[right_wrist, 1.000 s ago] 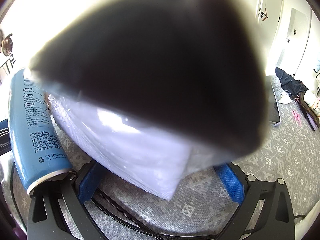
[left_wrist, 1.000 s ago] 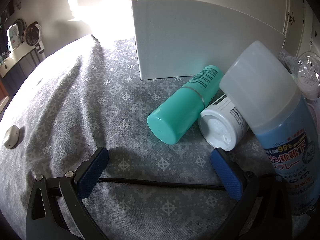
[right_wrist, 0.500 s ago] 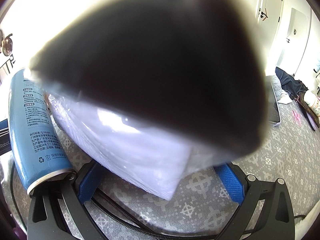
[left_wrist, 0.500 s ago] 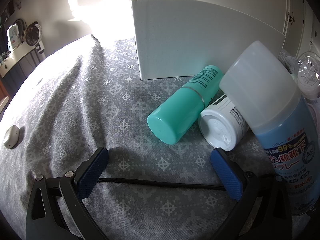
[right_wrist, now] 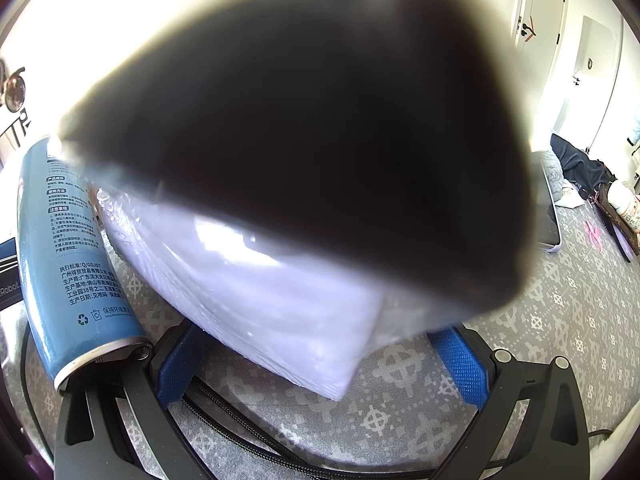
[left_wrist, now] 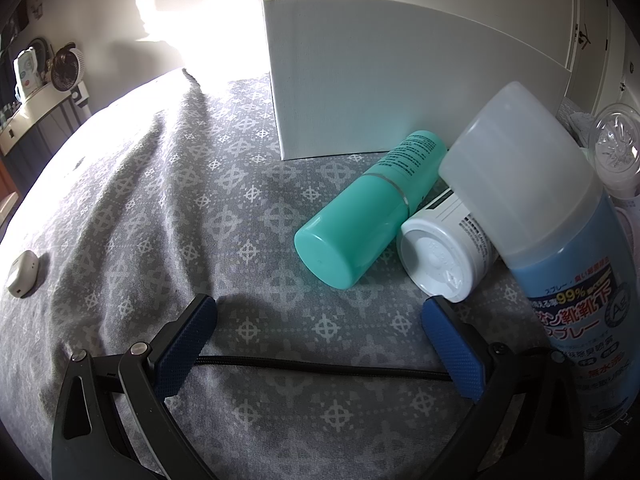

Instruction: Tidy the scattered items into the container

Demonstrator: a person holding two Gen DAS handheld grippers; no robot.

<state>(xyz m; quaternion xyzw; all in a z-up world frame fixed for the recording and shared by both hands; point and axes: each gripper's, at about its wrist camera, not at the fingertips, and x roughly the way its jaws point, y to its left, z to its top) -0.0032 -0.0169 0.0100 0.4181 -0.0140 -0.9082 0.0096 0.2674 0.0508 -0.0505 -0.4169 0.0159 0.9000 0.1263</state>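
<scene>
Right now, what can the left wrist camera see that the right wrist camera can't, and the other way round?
Only the left wrist view shows the teal bottle, the white jar and the white box behind them. Only the right wrist view shows a plastic-wrapped white pack under a large dark blur, close between its open jaws. Both show the blue spray can and the grey patterned cloth.

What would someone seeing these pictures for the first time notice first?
In the right wrist view, a big dark blurred shape fills most of the frame, above a white plastic-wrapped pack between the open right gripper's fingers. In the left wrist view, a teal bottle lies on the grey patterned cloth before a white box, beside a white jar and a blue spray can at right.
</scene>
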